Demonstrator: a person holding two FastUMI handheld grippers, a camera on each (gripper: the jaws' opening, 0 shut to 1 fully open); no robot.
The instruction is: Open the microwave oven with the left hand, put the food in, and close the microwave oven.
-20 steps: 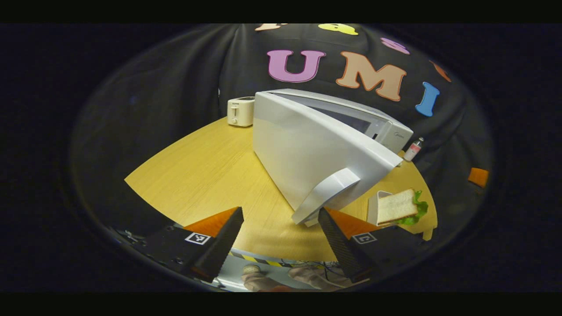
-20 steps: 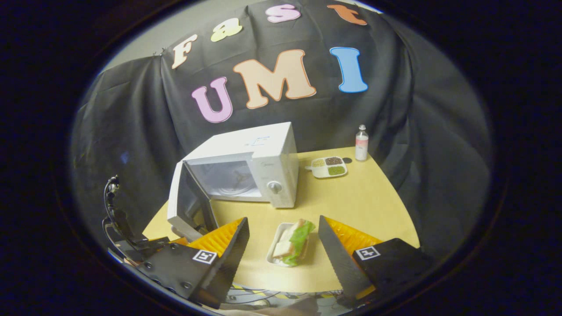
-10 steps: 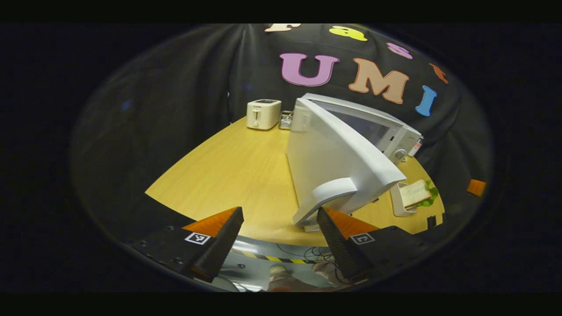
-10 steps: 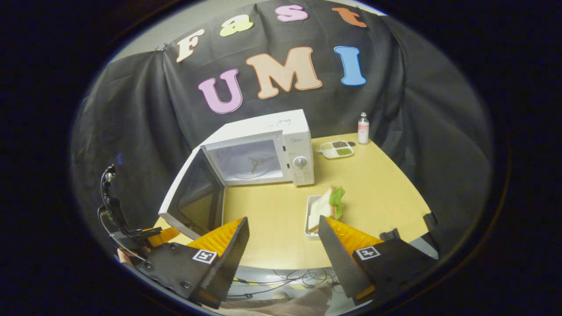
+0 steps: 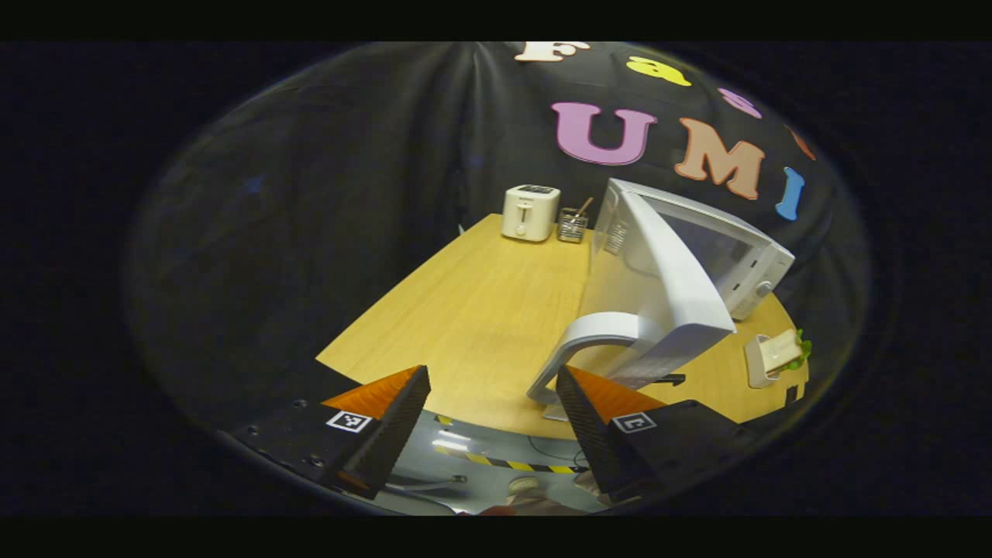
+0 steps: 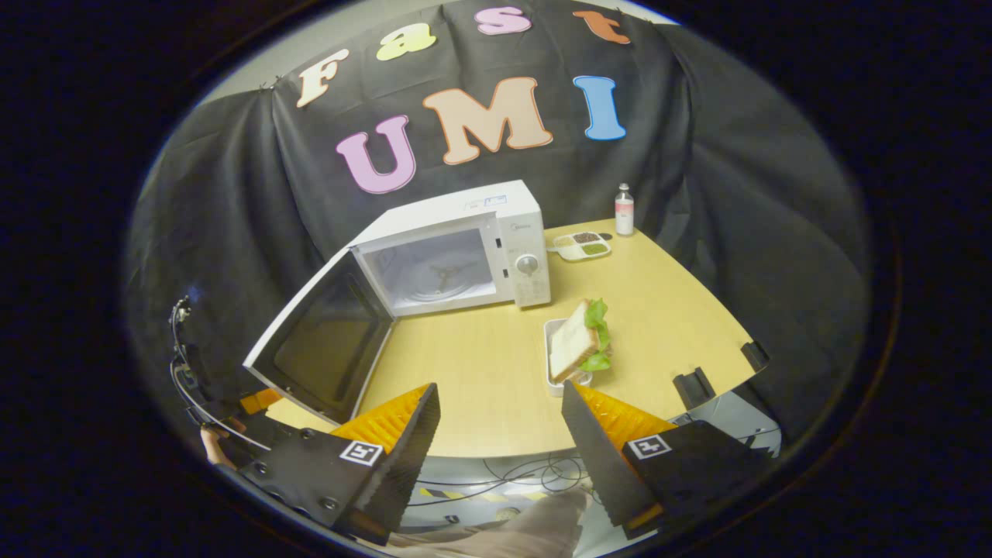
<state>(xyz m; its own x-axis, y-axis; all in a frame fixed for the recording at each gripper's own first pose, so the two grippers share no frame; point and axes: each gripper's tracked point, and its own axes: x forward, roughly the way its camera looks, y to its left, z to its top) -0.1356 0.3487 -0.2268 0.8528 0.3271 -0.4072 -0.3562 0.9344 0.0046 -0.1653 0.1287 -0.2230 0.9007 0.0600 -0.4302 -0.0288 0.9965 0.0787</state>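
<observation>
- Left gripper view: the left hand-held gripper is spread wide, holding nothing, by the curved door handle at the counter's near edge.
- Right gripper view: the right hand-held gripper gapes empty, near the sandwich in its white tray, right of the boxy microwave.
- Risk: the soft, upright sandwich may topple or squash if pinched hard.

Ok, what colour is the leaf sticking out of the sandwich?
Green. The leaf pokes out of the sandwich; the right gripper view shows it best.
</observation>
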